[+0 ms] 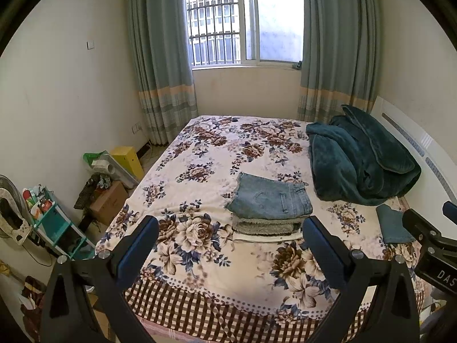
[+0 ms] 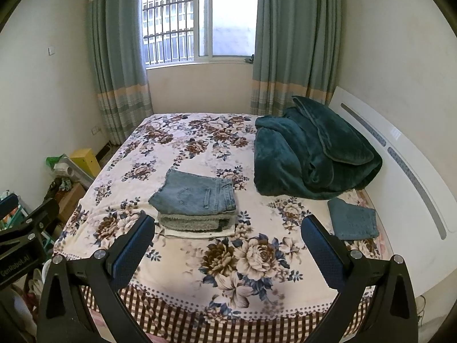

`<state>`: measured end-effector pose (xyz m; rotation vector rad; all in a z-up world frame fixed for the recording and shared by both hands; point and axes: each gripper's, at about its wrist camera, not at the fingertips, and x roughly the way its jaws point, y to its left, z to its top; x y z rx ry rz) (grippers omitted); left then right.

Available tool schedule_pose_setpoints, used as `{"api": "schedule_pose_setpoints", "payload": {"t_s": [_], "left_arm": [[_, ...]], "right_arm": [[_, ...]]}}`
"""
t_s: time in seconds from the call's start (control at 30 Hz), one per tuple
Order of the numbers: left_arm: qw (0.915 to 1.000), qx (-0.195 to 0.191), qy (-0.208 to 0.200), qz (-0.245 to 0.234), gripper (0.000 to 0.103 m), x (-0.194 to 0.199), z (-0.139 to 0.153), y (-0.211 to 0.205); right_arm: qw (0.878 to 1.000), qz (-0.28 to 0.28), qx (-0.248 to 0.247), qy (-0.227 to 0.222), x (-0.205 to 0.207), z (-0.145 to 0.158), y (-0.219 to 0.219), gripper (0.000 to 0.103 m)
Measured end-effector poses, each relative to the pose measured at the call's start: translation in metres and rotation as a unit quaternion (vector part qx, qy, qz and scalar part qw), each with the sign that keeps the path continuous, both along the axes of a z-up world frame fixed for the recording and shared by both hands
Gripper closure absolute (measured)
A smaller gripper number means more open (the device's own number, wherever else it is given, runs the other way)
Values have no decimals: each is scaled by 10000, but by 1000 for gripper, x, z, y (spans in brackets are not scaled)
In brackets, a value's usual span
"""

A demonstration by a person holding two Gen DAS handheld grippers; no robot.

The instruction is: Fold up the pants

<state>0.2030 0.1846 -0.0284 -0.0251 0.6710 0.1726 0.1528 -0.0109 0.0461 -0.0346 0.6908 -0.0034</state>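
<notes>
Folded blue jeans [image 1: 271, 198] lie on top of a stack of folded garments, with a grey one [image 1: 265, 225] beneath, in the middle of the flowered bed [image 1: 200, 148]. The stack also shows in the right wrist view [image 2: 194, 197]. A second folded blue garment [image 2: 352, 218] lies near the headboard, also seen in the left wrist view [image 1: 392, 225]. My left gripper [image 1: 230, 247] is open and empty, held above the bed's near edge in front of the stack. My right gripper [image 2: 228, 247] is open and empty, also short of the stack.
A crumpled dark green blanket [image 2: 314, 154] lies at the right against the white headboard [image 2: 414, 171]. Boxes, a yellow bin [image 1: 128, 161] and a teal shelf [image 1: 57, 225] crowd the floor left of the bed. Window and curtains are behind.
</notes>
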Motion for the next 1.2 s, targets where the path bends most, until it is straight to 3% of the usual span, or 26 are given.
{"api": "schedule_pose_setpoints", "payload": {"t_s": [1.2], "left_arm": [[9999, -1, -88, 73, 0, -6, 6, 5]], "right_arm": [[10000, 18, 73, 35, -5, 0, 13, 0]]}}
